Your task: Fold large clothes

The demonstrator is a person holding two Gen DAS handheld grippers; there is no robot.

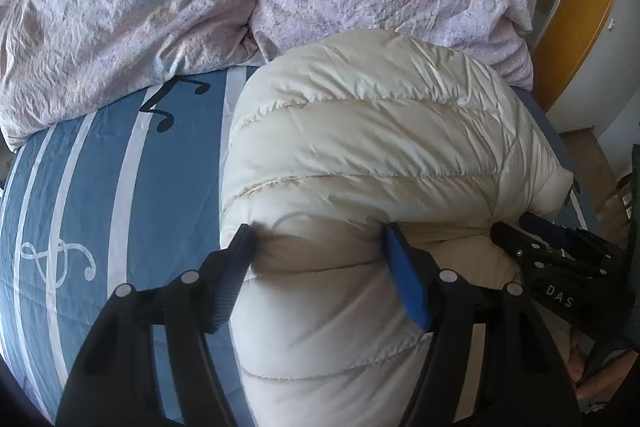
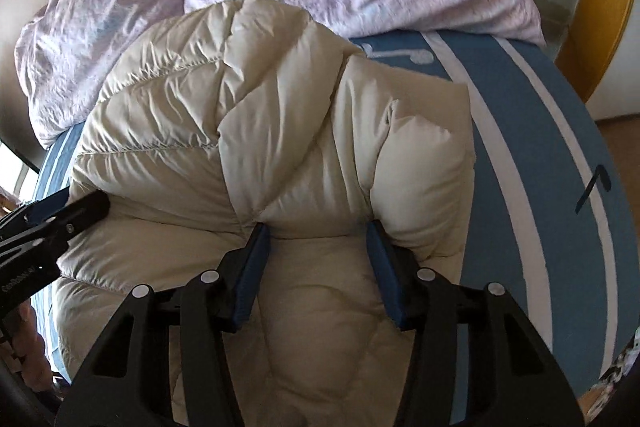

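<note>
Both tools pinch thick folds of the cream down jacket (image 1: 360, 131): left tool (image 1: 316, 239) lower centre, right tool (image 2: 318, 231) likewise (jaws half-wide on padding); jacket bunched on the blue bed sheet (image 1: 100, 195); mid-fold, I judge; next, lay flat and release.

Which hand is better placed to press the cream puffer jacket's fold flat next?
Probably the right. Its tongs pinch a bulge over the thick folded middle of the jacket; the left tongs straddle padding at the jacket's edge beside the blue sheet.
</note>
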